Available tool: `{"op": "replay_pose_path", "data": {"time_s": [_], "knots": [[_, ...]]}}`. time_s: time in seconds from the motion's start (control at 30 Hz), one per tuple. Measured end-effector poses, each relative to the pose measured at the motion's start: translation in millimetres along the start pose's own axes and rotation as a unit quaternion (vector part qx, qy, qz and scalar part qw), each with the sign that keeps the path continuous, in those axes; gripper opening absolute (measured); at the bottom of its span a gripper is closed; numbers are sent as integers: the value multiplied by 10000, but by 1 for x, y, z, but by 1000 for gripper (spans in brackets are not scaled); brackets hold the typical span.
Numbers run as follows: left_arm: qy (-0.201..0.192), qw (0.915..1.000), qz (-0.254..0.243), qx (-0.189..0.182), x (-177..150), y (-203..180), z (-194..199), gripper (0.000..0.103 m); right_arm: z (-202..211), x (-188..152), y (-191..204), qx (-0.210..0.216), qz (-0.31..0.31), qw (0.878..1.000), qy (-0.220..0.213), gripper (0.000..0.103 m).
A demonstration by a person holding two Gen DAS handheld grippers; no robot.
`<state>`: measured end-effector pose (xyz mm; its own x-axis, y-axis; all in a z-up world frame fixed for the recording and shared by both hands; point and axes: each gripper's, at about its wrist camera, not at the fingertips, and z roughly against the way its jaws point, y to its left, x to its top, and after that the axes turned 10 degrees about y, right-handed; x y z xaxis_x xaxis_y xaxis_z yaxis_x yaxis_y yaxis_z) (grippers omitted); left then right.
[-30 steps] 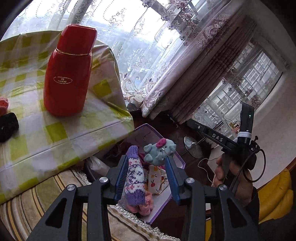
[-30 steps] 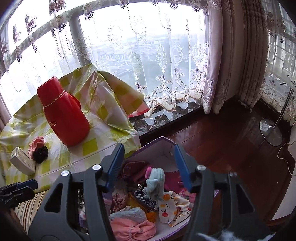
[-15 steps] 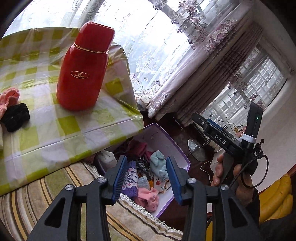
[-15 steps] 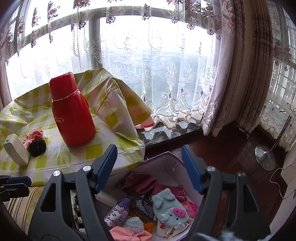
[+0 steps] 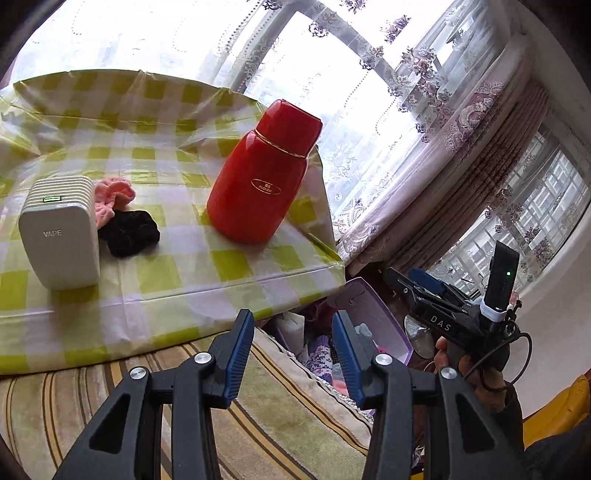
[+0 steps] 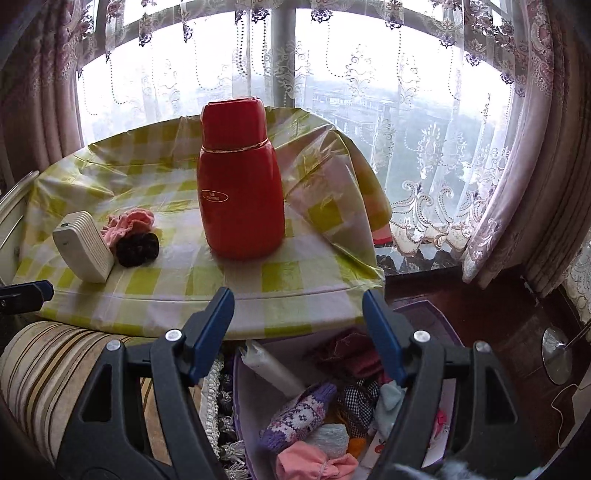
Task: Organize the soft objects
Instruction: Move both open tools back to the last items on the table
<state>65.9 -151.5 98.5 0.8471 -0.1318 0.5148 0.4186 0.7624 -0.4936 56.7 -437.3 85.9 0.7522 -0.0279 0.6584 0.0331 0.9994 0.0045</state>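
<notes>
Checked cloth covers the table where our flask stands; left of the flask lie the pink scrunchie and black scrunchie. Below the flask, our left gripper and right gripper both gape empty, with the box of soft things beneath.

"VAPE" on white ribbed device; "DAS" on right gripper body; flask label unreadable.

Daylight floods in through the lace curtains, blowing out the window to near white. Glare sheens the plastic tablecloth. Soft shadows only. Strong fisheye bending, dark vignette corners. Both views sharp, no motion blur.
</notes>
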Motion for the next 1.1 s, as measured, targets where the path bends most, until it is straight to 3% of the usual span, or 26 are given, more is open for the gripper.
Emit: {"op": "replay_pose_path", "data": {"time_s": [0.23,0.57,1.0,1.1], "knots": [[-385,9969,496,473,-4,53,45,46,-21,6,43,434,375,9981,205,75],[-774,9836,1256,1037,-7,128,85,46,-63,25,103,923,1024,9892,494,75],[-959,9691,1726,1477,10,195,105,46,-116,44,158,1387,1836,9704,729,77],[-900,9679,1696,1623,20,208,102,53,-129,48,169,1465,2019,9653,772,77]]}}
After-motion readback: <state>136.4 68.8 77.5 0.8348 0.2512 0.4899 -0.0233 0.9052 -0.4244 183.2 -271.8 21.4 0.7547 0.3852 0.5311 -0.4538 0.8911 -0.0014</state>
